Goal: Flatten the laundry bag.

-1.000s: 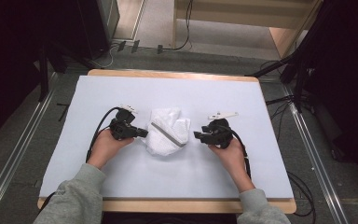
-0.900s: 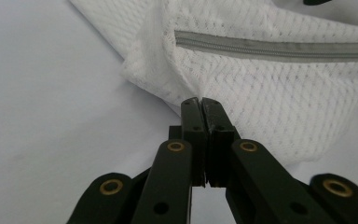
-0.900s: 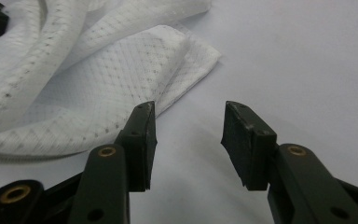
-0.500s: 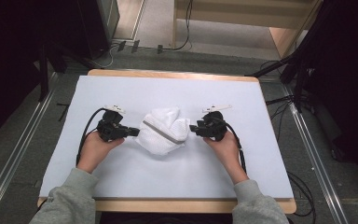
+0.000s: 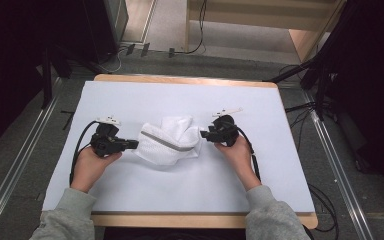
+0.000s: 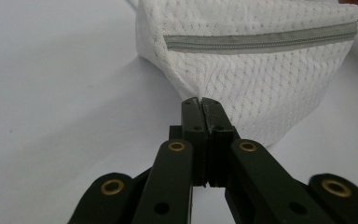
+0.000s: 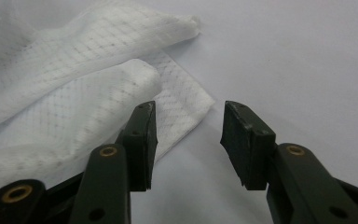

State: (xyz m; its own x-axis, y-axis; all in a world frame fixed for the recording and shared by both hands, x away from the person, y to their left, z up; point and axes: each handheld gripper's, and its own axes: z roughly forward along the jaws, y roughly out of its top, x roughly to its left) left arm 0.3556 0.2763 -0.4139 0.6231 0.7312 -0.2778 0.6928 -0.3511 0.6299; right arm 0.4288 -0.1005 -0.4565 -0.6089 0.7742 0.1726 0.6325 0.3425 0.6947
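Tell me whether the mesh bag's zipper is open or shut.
Shut: on the mesh bag, the grey zipper runs as one closed line with no gap.

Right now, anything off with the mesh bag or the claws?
The white mesh bag lies crumpled, not flat, its grey zipper running askew. Left claw is shut on the bag's corner; right claw is open at the bag's other edge, gripping nothing. No tear or spill shows on the white table cover.

From above we look forward and down on the tabletop [image 5: 130, 200]; each tool camera sits close, facing the shared mesh bag [image 5: 167, 142].
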